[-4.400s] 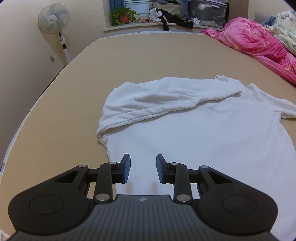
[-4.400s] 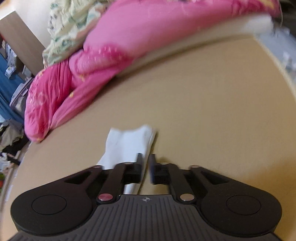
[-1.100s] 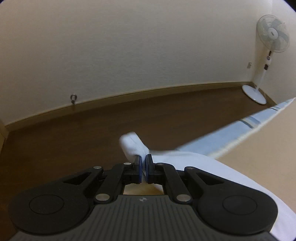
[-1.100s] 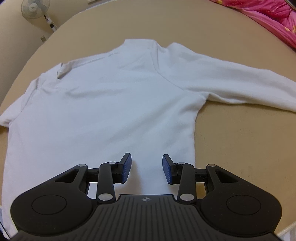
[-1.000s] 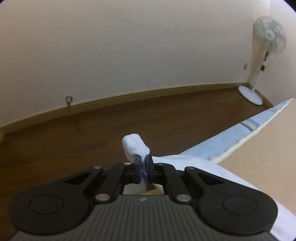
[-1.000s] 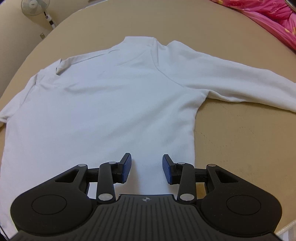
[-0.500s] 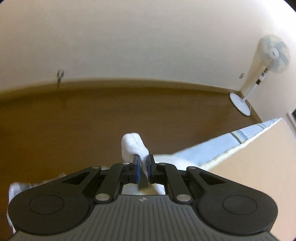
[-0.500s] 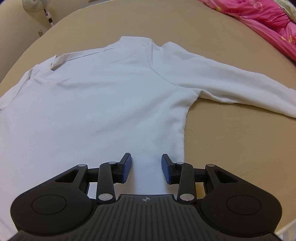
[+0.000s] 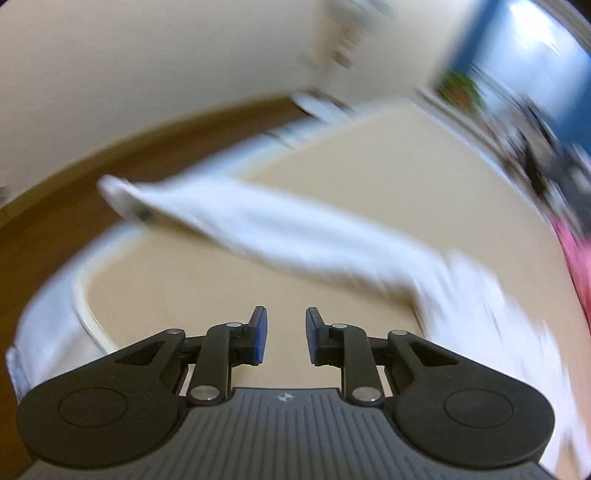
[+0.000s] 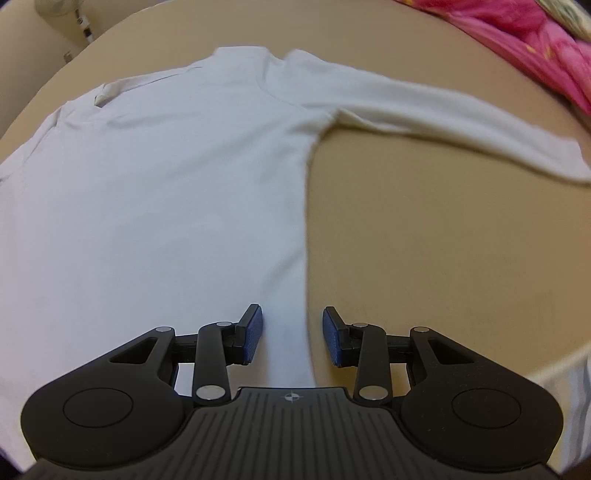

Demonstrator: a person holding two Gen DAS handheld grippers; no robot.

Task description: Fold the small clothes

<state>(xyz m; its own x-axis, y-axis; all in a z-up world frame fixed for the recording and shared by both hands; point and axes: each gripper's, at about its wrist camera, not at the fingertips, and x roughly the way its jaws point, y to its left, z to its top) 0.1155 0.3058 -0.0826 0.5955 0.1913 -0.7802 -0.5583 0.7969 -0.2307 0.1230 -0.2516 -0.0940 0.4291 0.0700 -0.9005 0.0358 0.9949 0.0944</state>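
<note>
A white long-sleeved shirt lies flat on the tan bed, collar at the far end. Its right sleeve stretches out to the right. My right gripper is open and hovers over the shirt's right side edge near the hem, nothing pressed between its pads. The left wrist view is blurred by motion. There the other sleeve lies stretched toward the bed's edge, its cuff over the edge. My left gripper has its jaws opening, with nothing between them, above bare bed in front of that sleeve.
A pink quilt is heaped at the far right of the bed. A standing fan is by the wall at the far left. Beyond the bed's left edge lies brown floor. A blue curtain and clutter show far off.
My left gripper has let go of the sleeve cuff, opened and swung back over the bed. My right gripper has slid right along the shirt's hem to its side edge.
</note>
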